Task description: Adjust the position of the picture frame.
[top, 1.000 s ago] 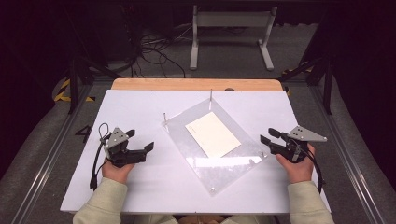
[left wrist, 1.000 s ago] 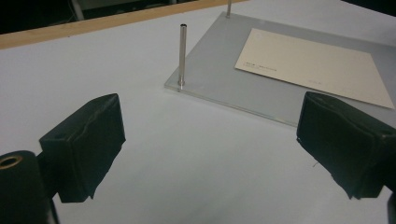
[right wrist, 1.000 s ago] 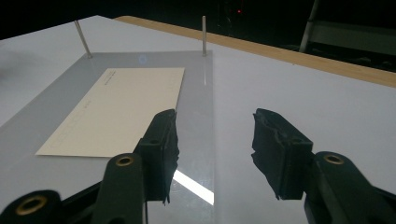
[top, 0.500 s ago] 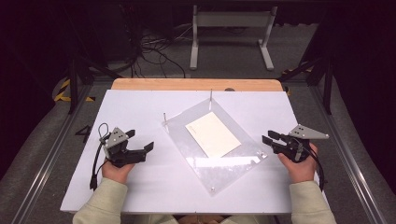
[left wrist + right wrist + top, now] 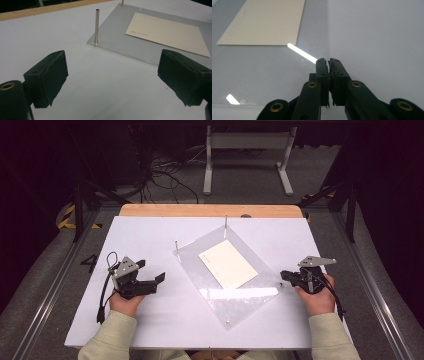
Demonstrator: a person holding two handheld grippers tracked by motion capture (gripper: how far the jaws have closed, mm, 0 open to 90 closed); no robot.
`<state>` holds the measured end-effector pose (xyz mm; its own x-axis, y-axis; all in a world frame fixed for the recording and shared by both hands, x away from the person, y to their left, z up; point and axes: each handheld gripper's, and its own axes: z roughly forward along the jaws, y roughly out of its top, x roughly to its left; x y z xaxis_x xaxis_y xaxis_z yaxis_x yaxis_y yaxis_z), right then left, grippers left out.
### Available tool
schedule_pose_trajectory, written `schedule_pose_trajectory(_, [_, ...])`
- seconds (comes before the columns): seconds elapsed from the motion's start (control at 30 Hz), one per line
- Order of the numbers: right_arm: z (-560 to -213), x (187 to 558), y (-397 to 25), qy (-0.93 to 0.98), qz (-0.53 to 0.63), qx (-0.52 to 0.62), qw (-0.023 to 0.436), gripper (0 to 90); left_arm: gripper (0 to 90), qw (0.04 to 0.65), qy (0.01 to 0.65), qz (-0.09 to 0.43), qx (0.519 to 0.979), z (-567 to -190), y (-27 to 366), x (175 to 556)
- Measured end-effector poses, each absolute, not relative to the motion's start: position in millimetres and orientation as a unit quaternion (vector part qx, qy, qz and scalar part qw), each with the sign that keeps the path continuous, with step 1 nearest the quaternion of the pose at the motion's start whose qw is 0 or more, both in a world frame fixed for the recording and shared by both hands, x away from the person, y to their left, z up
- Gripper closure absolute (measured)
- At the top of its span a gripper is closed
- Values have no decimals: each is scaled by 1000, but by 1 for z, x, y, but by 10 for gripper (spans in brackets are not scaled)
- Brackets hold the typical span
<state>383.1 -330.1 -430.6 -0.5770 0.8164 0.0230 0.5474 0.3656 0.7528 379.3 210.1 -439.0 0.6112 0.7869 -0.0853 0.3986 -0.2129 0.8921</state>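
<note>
High view: the cream card (image 5: 228, 263) lies flat and untouched on the clear plate (image 5: 240, 297) in the middle of the white bench (image 5: 150, 235), the left claw (image 5: 156, 282) resting well to its left and the right claw (image 5: 283, 275) at the plate's right edge, so I judge the work barely begun. Left gripper view: its jaws are spread wide over bare bench short of the plate's corner post (image 5: 96, 26), holding nothing. Right gripper view: its jaws are pressed together, empty, tips at the plate's edge, the card (image 5: 265, 22) beyond; grasping it remains to be done.
</note>
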Motion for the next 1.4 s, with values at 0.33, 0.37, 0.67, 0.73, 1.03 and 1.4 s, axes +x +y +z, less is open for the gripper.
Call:
schedule_pose_trajectory(0.33, [-440,390,-335,807,338,454,170,895,96,486,394,197,755,-440,209,379])
schedule_pose_trajectory(0.37, [-441,391,-336,807,334,457,166,895,96,486,393,197,755,-440,209,380])
schedule_pose_trajectory(0.67, [-445,393,-336,809,328,463,153,895,97,484,394,198,756,-440,209,380])
schedule_pose_trajectory(0.73, [-445,393,-336,810,329,462,150,896,97,484,393,198,756,-440,209,380])
schedule_pose_trajectory(1.03, [-445,394,-335,814,330,458,141,898,97,484,395,197,756,-440,209,380])
schedule_pose_trajectory(1.4, [-444,391,-330,823,323,449,132,900,97,481,394,198,758,-440,208,380])
